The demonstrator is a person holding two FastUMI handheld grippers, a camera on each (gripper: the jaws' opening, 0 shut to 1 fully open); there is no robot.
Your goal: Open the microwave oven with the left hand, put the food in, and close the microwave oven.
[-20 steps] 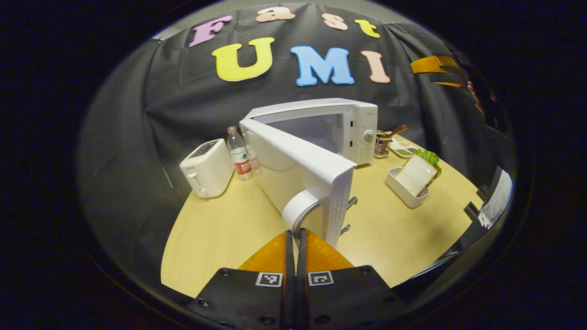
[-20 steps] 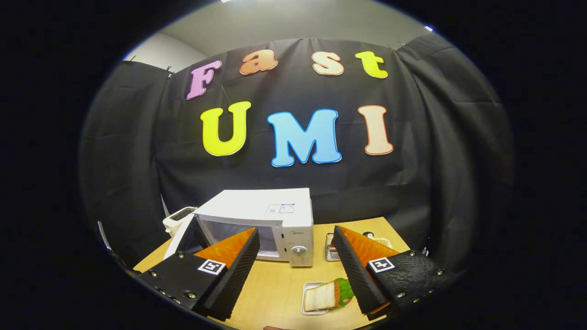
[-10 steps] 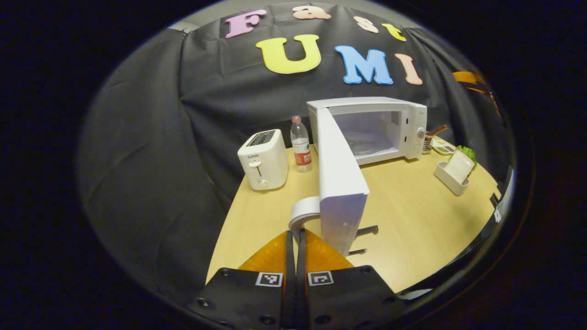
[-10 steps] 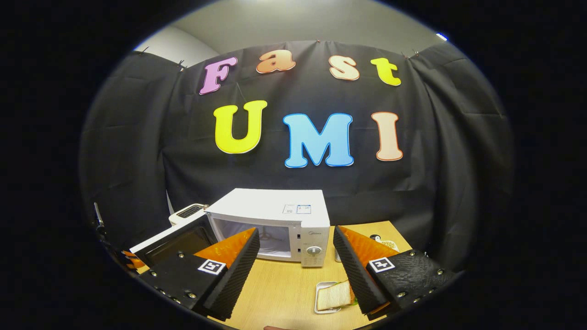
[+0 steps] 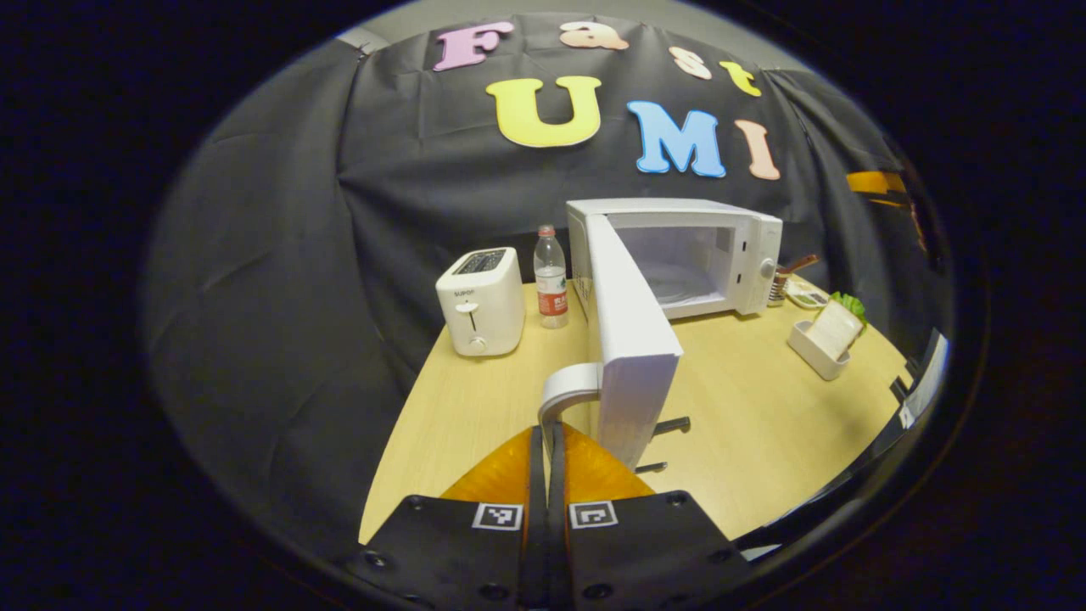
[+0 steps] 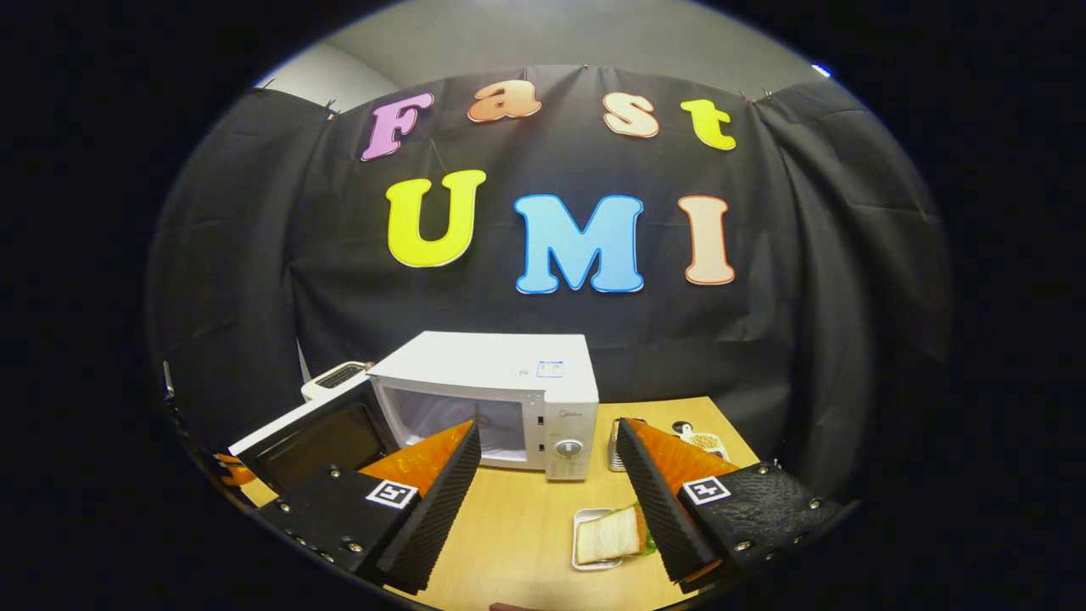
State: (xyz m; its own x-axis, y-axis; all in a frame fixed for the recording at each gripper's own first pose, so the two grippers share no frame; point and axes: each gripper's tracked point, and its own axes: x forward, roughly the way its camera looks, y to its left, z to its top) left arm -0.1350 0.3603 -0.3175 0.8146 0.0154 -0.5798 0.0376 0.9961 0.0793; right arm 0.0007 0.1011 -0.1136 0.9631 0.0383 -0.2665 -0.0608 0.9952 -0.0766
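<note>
Well clear: microwave door (image 5: 628, 339) ajar

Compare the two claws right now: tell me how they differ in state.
The left claw is shut on the microwave door handle, holding the microwave door swung wide; the right claw is open and holds nothing. The left claw is at the door's edge; the right claw hovers above the table, with the sandwich below it.

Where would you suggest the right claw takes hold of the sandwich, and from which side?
Probably from above, across its flat bread faces: the sandwich stands on edge in its small white tray, so its upper edge is free. The right claw is open and near it.
</note>
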